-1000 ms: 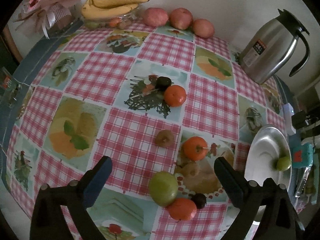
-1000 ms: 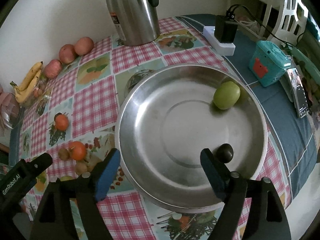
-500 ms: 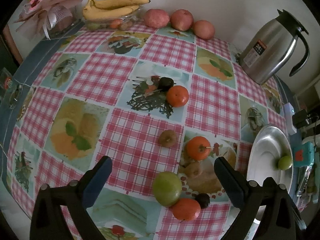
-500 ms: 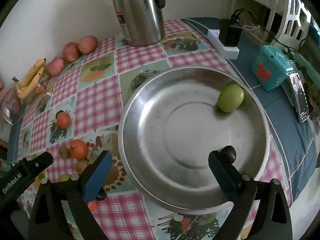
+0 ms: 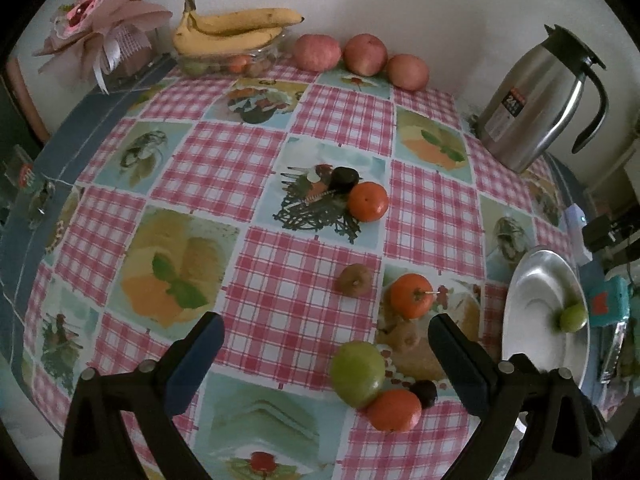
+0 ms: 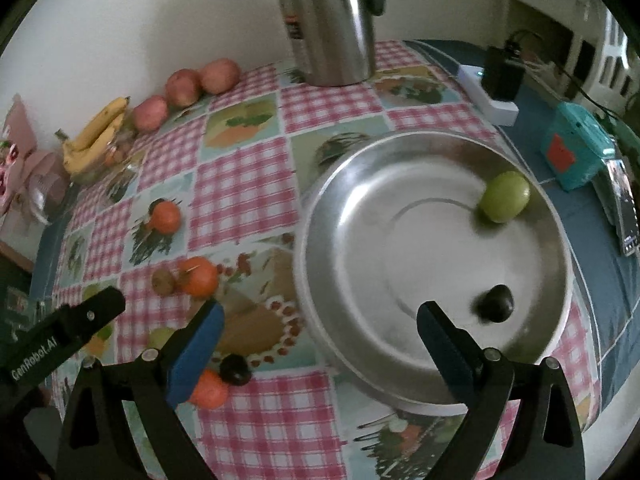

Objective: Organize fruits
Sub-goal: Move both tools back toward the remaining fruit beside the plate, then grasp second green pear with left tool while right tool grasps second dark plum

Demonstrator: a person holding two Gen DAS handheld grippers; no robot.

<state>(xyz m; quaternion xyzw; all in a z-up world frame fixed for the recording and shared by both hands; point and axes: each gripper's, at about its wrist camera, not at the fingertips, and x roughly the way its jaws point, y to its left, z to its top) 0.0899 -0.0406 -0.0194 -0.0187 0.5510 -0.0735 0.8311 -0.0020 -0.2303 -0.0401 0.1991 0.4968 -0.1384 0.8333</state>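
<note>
A steel bowl [image 6: 332, 280] holds a green fruit [image 6: 504, 197] and a dark plum [image 6: 496, 309]; it shows at the right of the left wrist view [image 5: 532, 332]. On the checked cloth lie a green apple [image 5: 357, 373], oranges [image 5: 394, 410] [image 5: 412, 295] [image 5: 368, 201], a brown fruit [image 5: 354, 279] and dark plums [image 5: 425, 393] [image 5: 344, 179]. My left gripper [image 5: 326, 360] is open and empty, just above the near green apple. My right gripper [image 6: 320, 338] is open and empty over the bowl's near-left rim.
Bananas [image 5: 236, 28] lie on a glass dish, and three red apples [image 5: 360, 54] line the back wall. A steel jug [image 5: 536, 100] stands at the back right. A pink bouquet [image 5: 100, 20] sits at the back left. A power strip [image 6: 488, 92], a teal box [image 6: 576, 148] and a phone [image 6: 624, 208] lie right of the bowl.
My right gripper has drawn back and to the left; the bowl now lies further right and more loose fruit shows. The dark plum has shifted a little. My left gripper has pulled back slightly.
</note>
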